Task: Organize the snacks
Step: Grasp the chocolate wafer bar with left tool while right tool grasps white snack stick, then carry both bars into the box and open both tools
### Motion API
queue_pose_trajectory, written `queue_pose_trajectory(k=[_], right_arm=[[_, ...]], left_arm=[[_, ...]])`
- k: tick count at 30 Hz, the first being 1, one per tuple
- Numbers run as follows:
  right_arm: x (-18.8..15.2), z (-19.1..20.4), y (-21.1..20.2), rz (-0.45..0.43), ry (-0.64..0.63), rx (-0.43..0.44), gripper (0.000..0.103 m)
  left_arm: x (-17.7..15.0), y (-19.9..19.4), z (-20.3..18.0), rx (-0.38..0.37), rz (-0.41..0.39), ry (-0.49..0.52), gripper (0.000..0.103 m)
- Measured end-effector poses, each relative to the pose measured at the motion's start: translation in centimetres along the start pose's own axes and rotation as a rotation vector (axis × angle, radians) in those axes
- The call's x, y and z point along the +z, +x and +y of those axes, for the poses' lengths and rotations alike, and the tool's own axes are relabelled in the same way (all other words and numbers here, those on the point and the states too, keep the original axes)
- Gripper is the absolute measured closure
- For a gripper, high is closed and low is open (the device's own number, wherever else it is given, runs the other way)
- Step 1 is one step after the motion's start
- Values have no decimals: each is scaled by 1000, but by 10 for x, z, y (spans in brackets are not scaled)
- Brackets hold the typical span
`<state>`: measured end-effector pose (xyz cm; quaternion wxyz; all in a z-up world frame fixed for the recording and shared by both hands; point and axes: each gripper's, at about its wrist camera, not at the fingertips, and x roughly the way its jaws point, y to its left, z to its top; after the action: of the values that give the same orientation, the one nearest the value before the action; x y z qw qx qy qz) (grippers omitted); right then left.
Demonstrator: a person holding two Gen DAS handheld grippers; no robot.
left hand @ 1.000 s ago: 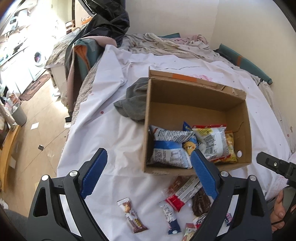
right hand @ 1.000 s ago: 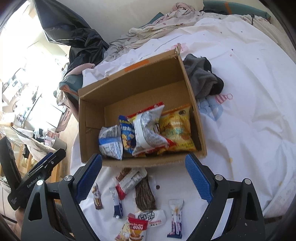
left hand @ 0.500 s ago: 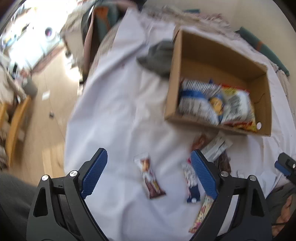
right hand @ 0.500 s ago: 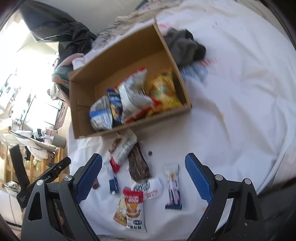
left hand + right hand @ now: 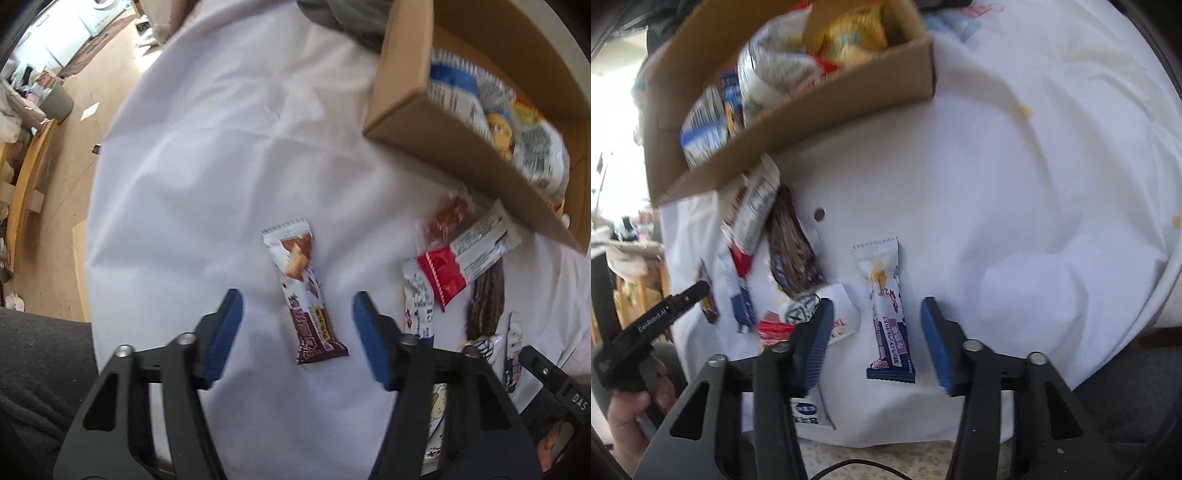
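Both grippers dropped toward loose bars, jaws apart, empty: left gripper (image 5: pixel 297 332), right gripper (image 5: pixel 877 332). Cardboard box (image 5: pixel 827 99) holds chip bags (image 5: pixel 768 70).

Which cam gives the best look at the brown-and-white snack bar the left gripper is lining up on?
Left wrist: the brown-and-white bar lies whole and centred between the open left gripper fingers. In the right wrist view it's only a blurred sliver at the far left, beside the left gripper's tip.

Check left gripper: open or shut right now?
Open. In the left wrist view the left gripper has its blue pads wide apart, straddling the brown-and-white snack bar lying flat on the white sheet; no contact visible.
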<state>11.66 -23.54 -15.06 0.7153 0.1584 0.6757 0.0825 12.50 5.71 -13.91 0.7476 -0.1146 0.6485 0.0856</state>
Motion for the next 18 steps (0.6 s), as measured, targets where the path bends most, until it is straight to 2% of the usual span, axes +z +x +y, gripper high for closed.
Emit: queue_pose_trajectory(k=[1,4,5,9,13,18], right_arm=[[0,2,3,10,-12,-16,61],[-2,8,11,26,-66,-81,85],[-3,8,13,22,-74,-85,85],[-6,11,7,-11,-90,-76,86],[-6,7,-5,-44,-73,-7,86],[-11,17,-37,-147,-117,107,86]], left_arm=[[-1,5,-3,7,17,13,62],[-4,11,-11,34,36,53,85],[-4,11,-14,41,34,67,89],[-4,6,-17,35,28,65,89],[-3,-8,-11,8,-12,38,89],[-5,-60,-11,-59,-194,40,89]])
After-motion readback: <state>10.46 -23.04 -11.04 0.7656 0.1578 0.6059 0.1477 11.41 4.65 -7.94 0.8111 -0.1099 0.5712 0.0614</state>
